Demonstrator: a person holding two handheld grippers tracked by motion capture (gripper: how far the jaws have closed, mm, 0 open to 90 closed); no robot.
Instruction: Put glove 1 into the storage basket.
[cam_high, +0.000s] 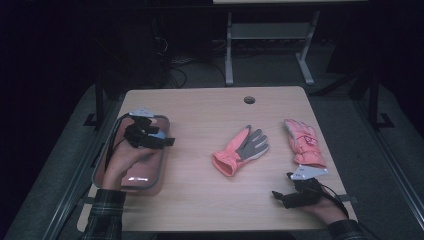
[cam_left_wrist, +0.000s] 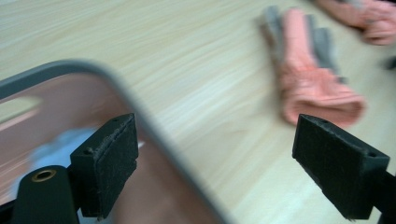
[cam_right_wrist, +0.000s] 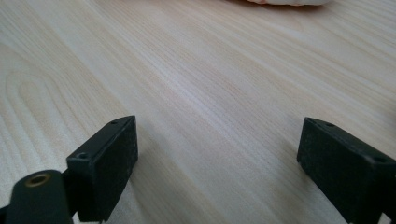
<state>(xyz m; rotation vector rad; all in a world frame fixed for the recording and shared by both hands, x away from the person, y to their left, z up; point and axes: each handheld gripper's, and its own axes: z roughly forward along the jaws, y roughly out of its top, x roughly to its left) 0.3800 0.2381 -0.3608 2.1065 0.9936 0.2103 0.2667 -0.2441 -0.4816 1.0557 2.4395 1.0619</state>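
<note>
Between the wide-open, empty left gripper (cam_high: 167, 141) and right gripper (cam_high: 276, 196), the soft, light pink glove (cam_high: 241, 150) looks easiest pinched at its cuff.

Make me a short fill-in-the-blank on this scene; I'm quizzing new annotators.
1. The number of gloves on the table is ____.
2. The left gripper hovers over the ____.
3. The jaws of the right gripper stand ____.
4. The middle glove has a grey ____.

Missing words: two; tray; open; palm
</note>
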